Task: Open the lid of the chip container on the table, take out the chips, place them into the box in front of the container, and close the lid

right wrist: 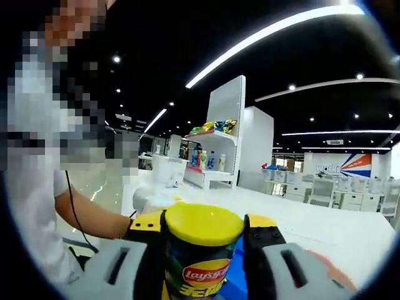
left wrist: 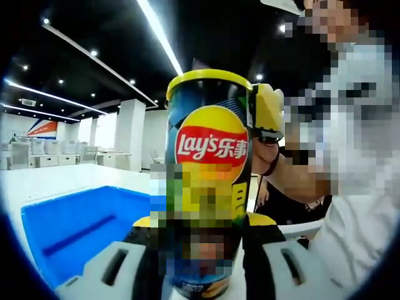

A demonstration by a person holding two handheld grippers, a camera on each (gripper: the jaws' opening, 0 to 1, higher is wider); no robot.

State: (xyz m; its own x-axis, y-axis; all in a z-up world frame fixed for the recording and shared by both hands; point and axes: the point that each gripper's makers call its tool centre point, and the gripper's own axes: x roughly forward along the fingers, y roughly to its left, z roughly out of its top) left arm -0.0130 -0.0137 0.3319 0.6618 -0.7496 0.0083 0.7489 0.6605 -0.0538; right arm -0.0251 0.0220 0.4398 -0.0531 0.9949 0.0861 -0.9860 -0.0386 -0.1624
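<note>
— Where are your left fingers [left wrist: 205, 250]?
— Low on the chip container [left wrist: 208, 181], one each side, clamped on its body. It stands upright on the white table [left wrist: 62, 178], long axis rising straight away from me, logo facing me.

— And the right fingers [right wrist: 205, 240]?
— Near the top, squeezing the yellow lid [right wrist: 204, 223], which sits on the rim.

— The box?
— The blue box [left wrist: 75, 228] lies open-topped just left of my left fingers.
</note>
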